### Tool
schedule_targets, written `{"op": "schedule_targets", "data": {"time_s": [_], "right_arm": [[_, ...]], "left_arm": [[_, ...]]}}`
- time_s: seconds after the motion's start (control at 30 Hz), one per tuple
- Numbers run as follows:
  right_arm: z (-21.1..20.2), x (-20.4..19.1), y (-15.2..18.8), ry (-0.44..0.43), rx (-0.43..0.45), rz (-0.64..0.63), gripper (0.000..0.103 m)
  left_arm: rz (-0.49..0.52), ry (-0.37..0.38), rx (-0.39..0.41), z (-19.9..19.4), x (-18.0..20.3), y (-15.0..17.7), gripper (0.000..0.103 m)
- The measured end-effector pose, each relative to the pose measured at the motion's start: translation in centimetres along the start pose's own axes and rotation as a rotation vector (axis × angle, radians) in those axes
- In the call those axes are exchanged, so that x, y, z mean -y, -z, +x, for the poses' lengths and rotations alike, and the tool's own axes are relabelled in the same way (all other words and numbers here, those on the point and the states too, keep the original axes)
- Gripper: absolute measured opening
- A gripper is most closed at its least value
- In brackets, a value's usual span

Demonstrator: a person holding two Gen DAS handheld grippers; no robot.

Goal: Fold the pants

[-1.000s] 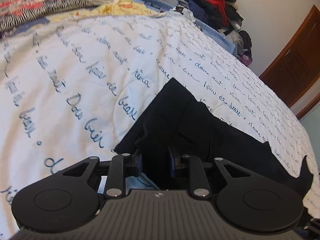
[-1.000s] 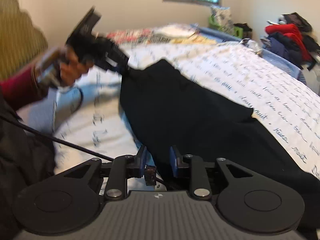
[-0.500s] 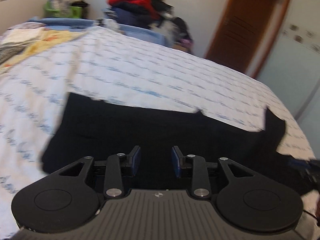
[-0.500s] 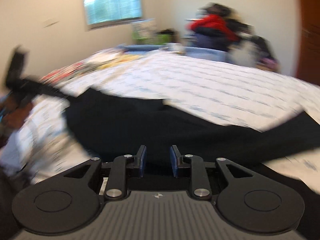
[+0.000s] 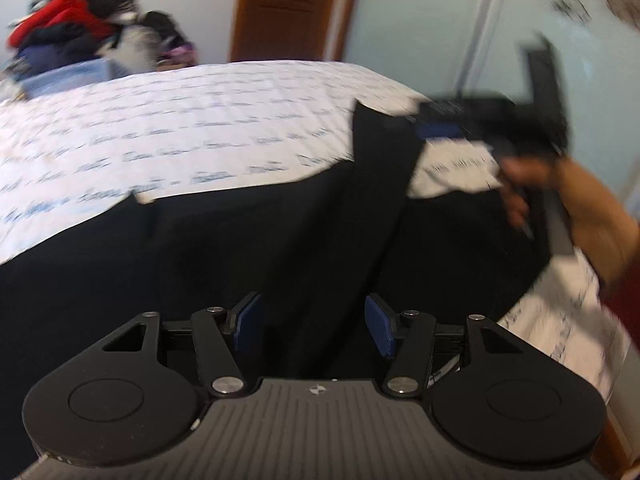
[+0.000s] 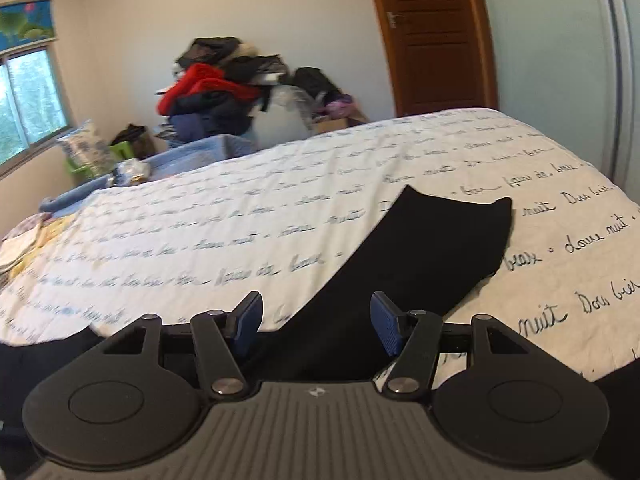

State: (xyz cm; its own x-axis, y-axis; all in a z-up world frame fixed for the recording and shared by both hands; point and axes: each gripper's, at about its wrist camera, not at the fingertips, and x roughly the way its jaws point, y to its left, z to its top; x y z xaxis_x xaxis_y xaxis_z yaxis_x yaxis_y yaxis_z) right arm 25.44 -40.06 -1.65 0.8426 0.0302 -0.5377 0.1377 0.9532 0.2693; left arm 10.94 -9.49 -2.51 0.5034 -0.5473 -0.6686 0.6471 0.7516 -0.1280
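Black pants [image 5: 248,248] lie spread across a white bedspread with blue script [image 5: 168,128]. My left gripper [image 5: 312,328] is open and empty just above the dark cloth. My right gripper [image 6: 316,328] is open and empty over one pant leg [image 6: 424,244], whose hem lies flat toward the far right of the bed. The right gripper also shows in the left wrist view [image 5: 500,128], blurred, held by a hand at the raised edge of the pants.
A pile of clothes with a red jacket [image 6: 208,88] sits beyond the bed. A brown door [image 6: 436,36] and a pale wardrobe [image 6: 560,60] stand at the right. Folded fabrics [image 6: 20,248] lie at the bed's far left.
Both grippers have opened and let go of the pants. Both have swung right toward the foot of the bed, and the pants now lie flatter.
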Motion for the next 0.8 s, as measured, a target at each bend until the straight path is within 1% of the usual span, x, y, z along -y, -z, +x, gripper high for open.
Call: {"op": "schedule_targets", "data": {"time_s": [0.1,0.2,0.37,0.5,0.57,0.67,0.73,0.77,0.8], "right_arm": [[2.9,0.3,-1.4,0.084,-0.017,0.013,0.062],[5.9,0.3,-2.8,0.14,-0.024,-0.007,0.062],[11.5,0.8,-5.5,0.225,-0.073,0.052,0.062],[15.5,1.0,-7.3,0.353,-0.092,0.052,0.062],[17.4,1.8,-7.8,0.404,-0.115,0.092,0.062],[19.2,2.7,-8.1,0.448,-0.13,0.121,0.062],[19.6,2.9,-8.3,0.454,-0.125,0.077,0.063],[19.5,2.9,-8.5,0.438,-0.119,0.064,0.056],[19.3,3.1,-8.6,0.405,-0.11,0.065,0.046]], "left_arm": [[0.035,0.015,-0.02,1.5,0.7,0.1,0.059],[0.044,0.032,-0.048,2.7,0.8,0.1,0.057],[0.098,0.033,-0.079,3.9,1.0,-0.2,0.053],[0.089,0.052,-0.085,4.4,0.5,-0.6,0.049],[0.081,0.06,-0.084,4.5,0.4,-0.8,0.049],[0.076,0.064,-0.083,5.1,0.4,-1.0,0.049],[0.076,0.064,-0.081,5.4,0.4,-1.2,0.049],[0.075,0.064,-0.079,5.3,0.5,-1.2,0.049],[0.074,0.064,-0.078,5.5,0.5,-1.3,0.049]]}}
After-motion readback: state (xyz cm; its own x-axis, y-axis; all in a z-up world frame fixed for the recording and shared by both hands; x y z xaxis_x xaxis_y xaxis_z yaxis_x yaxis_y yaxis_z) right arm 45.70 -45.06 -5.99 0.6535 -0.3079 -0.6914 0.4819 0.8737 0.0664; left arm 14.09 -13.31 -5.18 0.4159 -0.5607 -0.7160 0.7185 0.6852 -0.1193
